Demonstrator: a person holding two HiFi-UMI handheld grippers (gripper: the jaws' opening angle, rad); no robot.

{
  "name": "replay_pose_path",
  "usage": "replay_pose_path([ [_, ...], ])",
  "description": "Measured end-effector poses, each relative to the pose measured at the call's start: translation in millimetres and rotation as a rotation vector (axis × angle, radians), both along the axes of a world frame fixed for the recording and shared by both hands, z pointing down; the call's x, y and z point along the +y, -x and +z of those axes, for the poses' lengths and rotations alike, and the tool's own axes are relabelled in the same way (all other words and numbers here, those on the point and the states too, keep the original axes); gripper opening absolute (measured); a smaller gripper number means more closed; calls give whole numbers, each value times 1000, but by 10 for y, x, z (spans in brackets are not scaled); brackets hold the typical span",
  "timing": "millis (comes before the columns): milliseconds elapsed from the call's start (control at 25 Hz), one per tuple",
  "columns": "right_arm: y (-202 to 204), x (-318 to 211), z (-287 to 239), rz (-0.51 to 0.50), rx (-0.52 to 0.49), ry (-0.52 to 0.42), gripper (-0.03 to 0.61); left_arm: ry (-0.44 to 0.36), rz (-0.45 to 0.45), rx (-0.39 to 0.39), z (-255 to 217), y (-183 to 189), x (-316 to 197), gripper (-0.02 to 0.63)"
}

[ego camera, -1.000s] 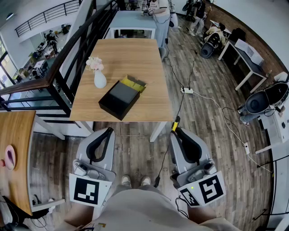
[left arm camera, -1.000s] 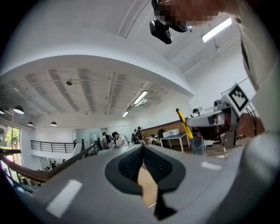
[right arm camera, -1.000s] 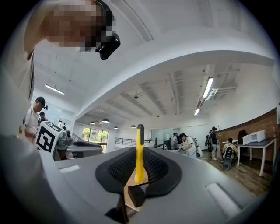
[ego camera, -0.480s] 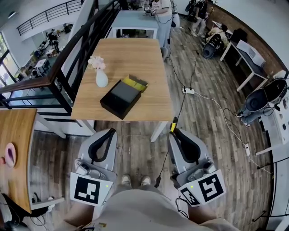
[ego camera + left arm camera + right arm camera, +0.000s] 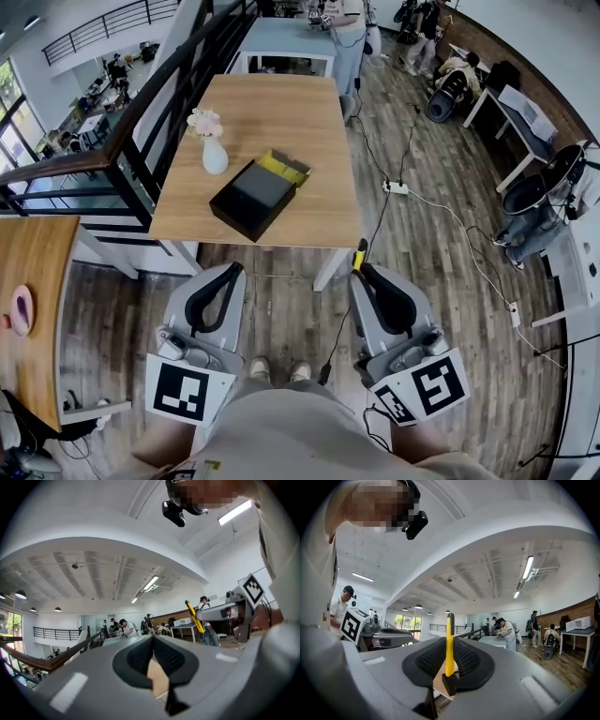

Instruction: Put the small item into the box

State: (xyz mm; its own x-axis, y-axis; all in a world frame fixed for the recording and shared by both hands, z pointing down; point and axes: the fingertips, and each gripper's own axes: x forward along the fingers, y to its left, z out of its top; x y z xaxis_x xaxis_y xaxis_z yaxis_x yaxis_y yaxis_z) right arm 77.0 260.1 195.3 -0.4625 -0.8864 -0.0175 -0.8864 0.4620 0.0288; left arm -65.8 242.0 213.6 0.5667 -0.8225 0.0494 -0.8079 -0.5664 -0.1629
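Tabletop point(image 5: 281, 112) of pale wood lies in the upper middle of the head view. Near its front edge sits a black box point(image 5: 251, 199), set askew, with a dark grey top face and a yellow flap point(image 5: 284, 169) raised at its far side. Just left of the box stands a white vase point(image 5: 215, 156) with pale pink flowers point(image 5: 204, 122).

Both claws are in the lower half of that view, over the plank floor point(image 5: 450, 281), and point up the frame toward the tabletop without reaching it. The left claw point(image 5: 230, 270) is at lower left. In the left gripper view the left claw point(image 5: 153, 638) has its ribbed pads point(image 5: 138, 657) pressed together at the tips with nothing between them. A sliver of pale wood shows through the gap lower down.

The right claw point(image 5: 362, 274) is at lower right and pinches the small item point(image 5: 359, 255), a slim yellow stick with black ends. In the right gripper view the small item point(image 5: 449, 644) stands upright between the closed pads point(image 5: 465, 660) of the right claw point(image 5: 449, 654). Its top rises above them and a black block sits at its base. In the head view its yellow tip juts out ahead of the claw, well apart from the box.

The person's shoes point(image 5: 277, 372) show between the two claws.
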Motion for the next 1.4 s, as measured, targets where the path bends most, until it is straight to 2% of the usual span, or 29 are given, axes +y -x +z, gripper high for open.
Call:
replay_pose_path([
  [440,-173,-66,98,-40,4,18,48,37,-27,-5,141,-191,11,2],
  [880,-554,-174,235,-51,-13,23,41,61,-57,-15,263,-476,34,2],
  [1160,-776,-126,217,-66,-45,16,37,41,-86,-30,203,-689,123,2],
  [1400,-732,-218,239,-89,-30,-4,35,37,-102,-33,224,-668,78,3],
])
